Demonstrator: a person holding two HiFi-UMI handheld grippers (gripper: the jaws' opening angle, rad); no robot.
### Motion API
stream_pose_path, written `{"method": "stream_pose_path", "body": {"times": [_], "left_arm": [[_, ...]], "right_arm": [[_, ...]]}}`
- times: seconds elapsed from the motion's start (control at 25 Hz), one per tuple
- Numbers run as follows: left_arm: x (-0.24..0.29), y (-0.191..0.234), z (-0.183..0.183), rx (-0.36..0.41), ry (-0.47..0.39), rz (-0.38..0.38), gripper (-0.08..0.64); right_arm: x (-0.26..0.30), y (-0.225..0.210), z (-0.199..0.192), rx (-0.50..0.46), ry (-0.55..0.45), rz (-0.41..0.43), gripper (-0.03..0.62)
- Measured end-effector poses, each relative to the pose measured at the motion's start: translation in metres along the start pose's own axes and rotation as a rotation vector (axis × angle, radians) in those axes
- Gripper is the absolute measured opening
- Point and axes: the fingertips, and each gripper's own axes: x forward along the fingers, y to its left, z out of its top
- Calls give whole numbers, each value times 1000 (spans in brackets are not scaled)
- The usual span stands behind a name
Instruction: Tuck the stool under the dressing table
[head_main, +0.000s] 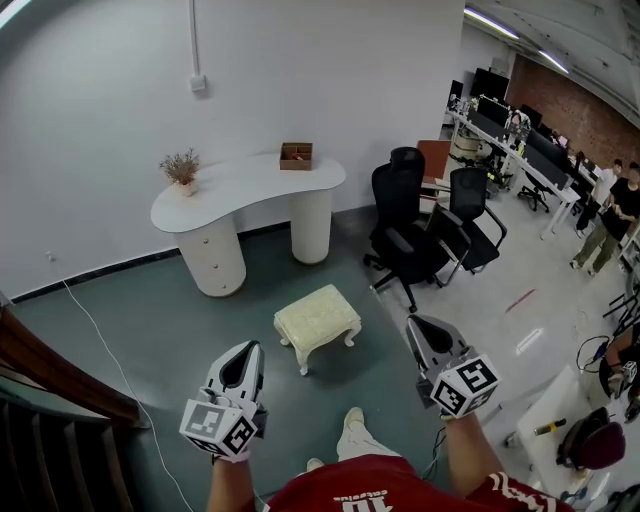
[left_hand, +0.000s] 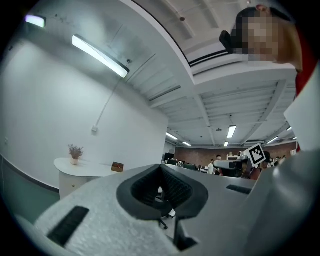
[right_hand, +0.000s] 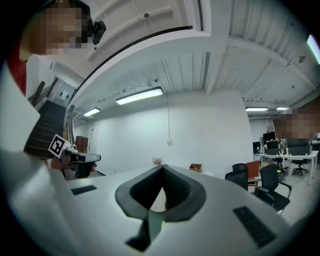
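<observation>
The left hand-held gripper (head_main: 246, 350) is held with its jaws pressed together on nothing; its forearm is cut off by the lower edge of the head view; in the left gripper view only one end of the dressing table (left_hand: 75, 169) is seen past the housing; the stool (head_main: 317, 318) stands on the floor ahead of and between both grippers, touched by neither, clear of the dressing table, not under it; the right hand-held gripper (head_main: 420, 325) is likewise closed and empty.
</observation>
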Motion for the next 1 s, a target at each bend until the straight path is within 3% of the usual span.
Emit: {"method": "stream_pose_path", "body": {"times": [0.08, 0.2, 0.28, 0.48, 0.72, 0.76, 0.88, 0.92, 1.0], "left_arm": [[10, 4, -5, -12, 13, -10, -5], [29, 10, -12, -93, 18, -32, 2], [43, 14, -12, -112, 14, -6, 2], [100, 24, -2, -9, 13, 82, 2], [166, 19, 13, 67, -70, 185, 18], [176, 15, 15, 78, -76, 184, 116], [207, 1, 11, 116, -79, 156, 368], [214, -2, 7, 132, -82, 151, 459], [228, -5, 2, 147, -85, 160, 529]], "right_arm": [[9, -6, -1, 2, -1, 11, 5], [26, -23, -5, 23, -4, 26, 5], [38, -42, -5, 45, -10, 36, 5], [82, -94, 8, 43, -45, 58, 5], [111, -169, 22, -7, -119, 44, 5], [117, -177, 25, -2, -130, 65, 77], [133, -196, 28, -14, -165, 125, 398], [136, -203, 27, -11, -172, 136, 464], [145, -217, 25, 26, -179, 157, 525]]}}
